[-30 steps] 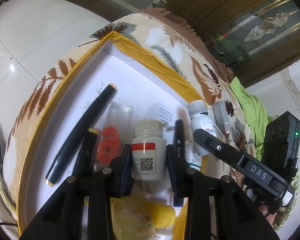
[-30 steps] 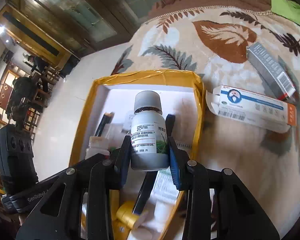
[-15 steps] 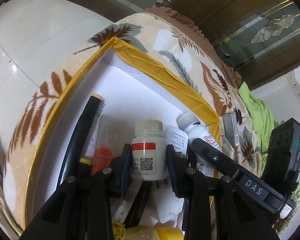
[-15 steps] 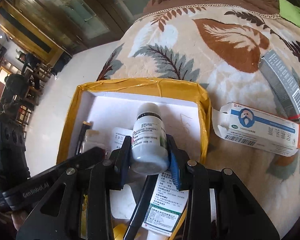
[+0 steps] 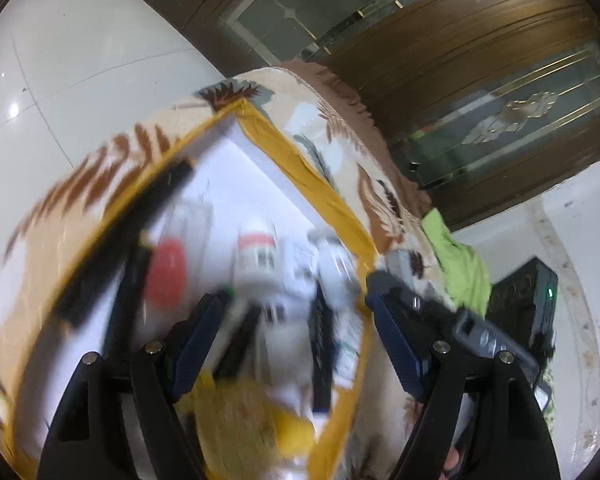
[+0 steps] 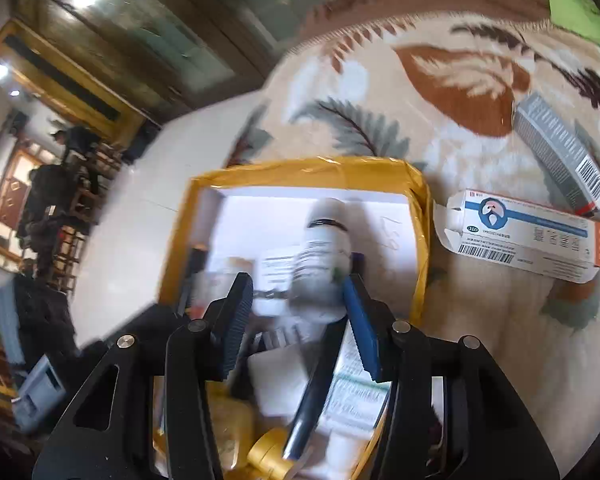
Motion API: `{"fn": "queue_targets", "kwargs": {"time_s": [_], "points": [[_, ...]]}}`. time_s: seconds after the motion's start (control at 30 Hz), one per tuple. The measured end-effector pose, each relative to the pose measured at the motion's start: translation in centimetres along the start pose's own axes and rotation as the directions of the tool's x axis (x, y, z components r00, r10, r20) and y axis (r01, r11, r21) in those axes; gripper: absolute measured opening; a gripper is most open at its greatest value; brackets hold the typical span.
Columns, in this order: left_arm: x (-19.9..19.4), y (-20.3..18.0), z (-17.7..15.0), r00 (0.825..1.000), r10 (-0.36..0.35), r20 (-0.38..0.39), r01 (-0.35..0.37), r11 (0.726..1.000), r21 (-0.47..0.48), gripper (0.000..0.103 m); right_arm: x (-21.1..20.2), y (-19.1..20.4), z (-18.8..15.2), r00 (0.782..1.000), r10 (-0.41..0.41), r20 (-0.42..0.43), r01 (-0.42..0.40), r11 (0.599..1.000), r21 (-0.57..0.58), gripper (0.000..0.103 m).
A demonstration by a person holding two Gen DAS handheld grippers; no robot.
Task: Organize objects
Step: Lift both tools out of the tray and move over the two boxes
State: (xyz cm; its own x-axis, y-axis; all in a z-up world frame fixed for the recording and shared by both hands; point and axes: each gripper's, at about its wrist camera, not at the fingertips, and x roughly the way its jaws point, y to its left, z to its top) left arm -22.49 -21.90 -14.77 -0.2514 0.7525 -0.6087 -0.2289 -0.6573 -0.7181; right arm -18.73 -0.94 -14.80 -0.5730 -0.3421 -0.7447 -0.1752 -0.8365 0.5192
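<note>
In the left wrist view my left gripper (image 5: 296, 336) has its jaws opening wide over the yellow-rimmed white box (image 5: 300, 168). The white bottle with a red label (image 5: 256, 256) stands blurred in the box ahead of the pads, free of them. In the right wrist view my right gripper (image 6: 298, 312) is also opening above that same box (image 6: 312, 166). The grey-capped bottle (image 6: 324, 260) sits blurred between its fingers; the left pad stands well clear of it. This bottle (image 5: 332, 268) appears beside the red-label one.
The box also holds black pens (image 5: 140, 232), a red item in a clear packet (image 5: 166, 276), leaflets and a yellow object (image 6: 268, 452). On the leaf-patterned cloth to its right lie a white-and-blue carton (image 6: 520, 236) and a grey carton (image 6: 560, 152). A green cloth (image 5: 456, 256) lies further back.
Both grippers were shut on their bottles and have now opened, leaving the bottles in the box. The left gripper has drawn back from its bottle, and the picture is blurred by motion.
</note>
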Motion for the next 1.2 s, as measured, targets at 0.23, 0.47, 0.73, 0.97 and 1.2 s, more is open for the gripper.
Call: {"fn": "queue_targets", "kwargs": {"time_s": [0.23, 0.47, 0.73, 0.97, 1.2], "points": [[-1.5, -2.8, -7.3, 0.999, 0.034, -0.001, -0.033, 0.995, 0.096, 0.079, -1.8, -1.6, -2.5, 1.000, 0.003, -0.015, -0.003, 1.000, 0.015, 0.052], [-2.7, -6.5, -10.5, 0.998, 0.056, 0.027, -0.061, 0.957, 0.285, 0.079, -4.6, -4.7, -3.4, 0.998, -0.054, -0.009, 0.055, 0.994, 0.091, 0.052], [-3.3, -7.0, -11.6, 0.993, 0.102, 0.058, -0.115, 0.937, 0.331, 0.079, -6.0, -5.9, -3.6, 0.997, -0.063, -0.036, 0.065, 0.997, 0.042, 0.052], [-3.1, -7.6, -12.1, 0.989, 0.128, 0.077, -0.147, 0.920, 0.364, 0.079, -6.0, -9.0, -4.4, 0.994, -0.064, -0.086, 0.067, 0.997, 0.037, 0.052], [-2.0, -9.2, -11.5, 0.985, 0.160, 0.066, -0.173, 0.909, 0.378, 0.079, -6.0, -11.2, -4.2, 0.990, -0.066, -0.122, 0.059, 0.996, -0.062, 0.052]]}}
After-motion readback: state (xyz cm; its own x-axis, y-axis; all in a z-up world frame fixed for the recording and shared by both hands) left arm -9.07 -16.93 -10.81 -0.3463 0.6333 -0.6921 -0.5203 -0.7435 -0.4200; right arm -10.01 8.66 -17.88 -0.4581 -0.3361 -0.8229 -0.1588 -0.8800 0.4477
